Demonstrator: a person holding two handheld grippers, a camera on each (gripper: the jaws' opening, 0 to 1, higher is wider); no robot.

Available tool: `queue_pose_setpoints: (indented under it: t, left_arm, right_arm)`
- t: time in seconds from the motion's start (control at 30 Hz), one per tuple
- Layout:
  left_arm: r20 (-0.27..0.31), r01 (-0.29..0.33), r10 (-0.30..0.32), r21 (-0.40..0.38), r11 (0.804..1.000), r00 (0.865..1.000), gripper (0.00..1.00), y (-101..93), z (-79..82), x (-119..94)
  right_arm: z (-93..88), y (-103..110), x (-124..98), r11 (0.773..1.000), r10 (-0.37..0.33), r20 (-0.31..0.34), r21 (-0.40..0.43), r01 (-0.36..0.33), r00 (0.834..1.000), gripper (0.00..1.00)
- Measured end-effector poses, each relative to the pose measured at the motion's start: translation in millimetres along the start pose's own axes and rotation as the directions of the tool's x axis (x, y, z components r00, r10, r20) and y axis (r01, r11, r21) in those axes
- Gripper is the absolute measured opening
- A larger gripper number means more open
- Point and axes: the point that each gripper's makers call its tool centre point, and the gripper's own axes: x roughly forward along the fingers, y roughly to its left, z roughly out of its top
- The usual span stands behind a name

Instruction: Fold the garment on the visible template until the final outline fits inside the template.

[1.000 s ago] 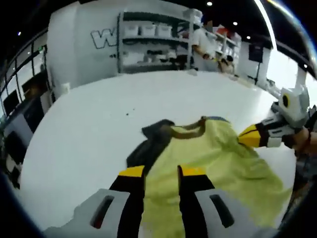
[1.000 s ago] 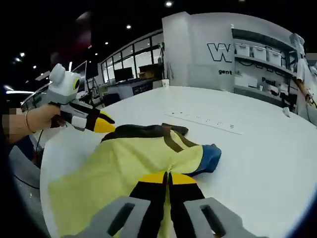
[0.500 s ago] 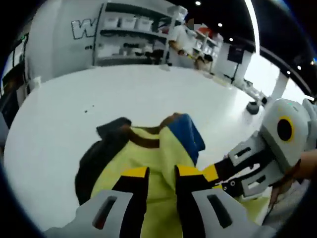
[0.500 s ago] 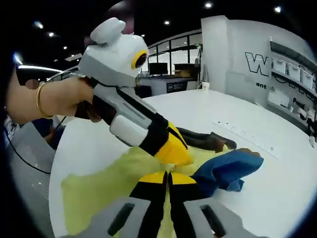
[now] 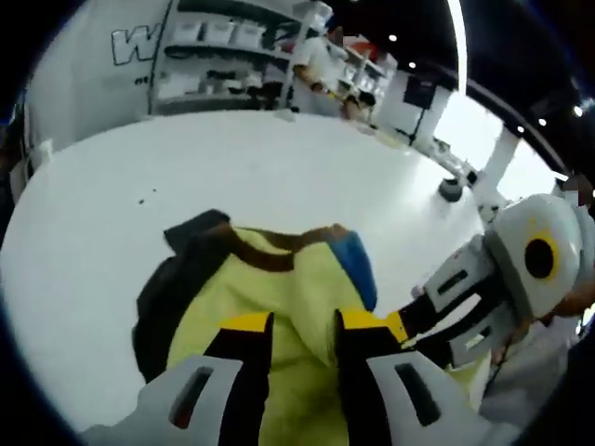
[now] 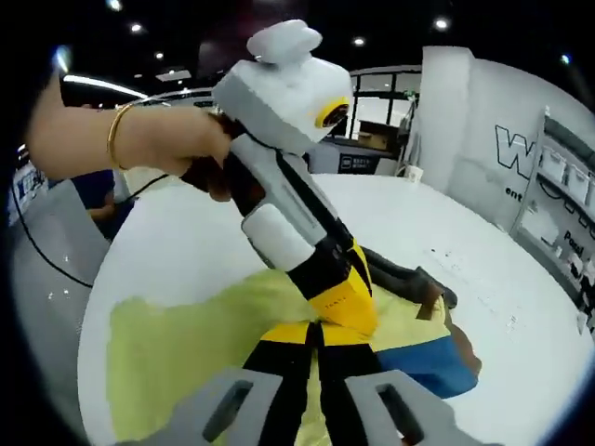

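Yellow garment (image 5: pixel 279 297) lay bunched on white table (image 5: pixel 232 177); right gripper (image 6: pixel 314 336) clenched on its cloth, left gripper (image 5: pixel 293 325) parted over it. Soft, limp; best pinched at hem corners

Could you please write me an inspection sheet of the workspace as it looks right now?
Surface: white table, with a few small dark specks.
Job's things: yellow garment with a blue sleeve and a brown collar, bunched over a dark piece; template outline cannot be made out.
Clutter: small dark round object near the far edge.
Grippers: left gripper open astride the cloth; right gripper shut on the yellow garment.
Cables: thin dark cable off the table.
Surroundings: shelving, a person standing beside it.
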Motion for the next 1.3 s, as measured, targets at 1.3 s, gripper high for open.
queue_pose_setpoints:
  t: [1.3]
  left_arm:
    - [0.232, -0.18, 0.252, -0.291, 0.94, 0.94, 0.01, 43.7, -12.3, -26.8]
  right_arm:
    - [-38.3, -86.9, -40.5, 0.911, -0.249, 0.037, 0.349, 0.22, 0.968, 0.22]
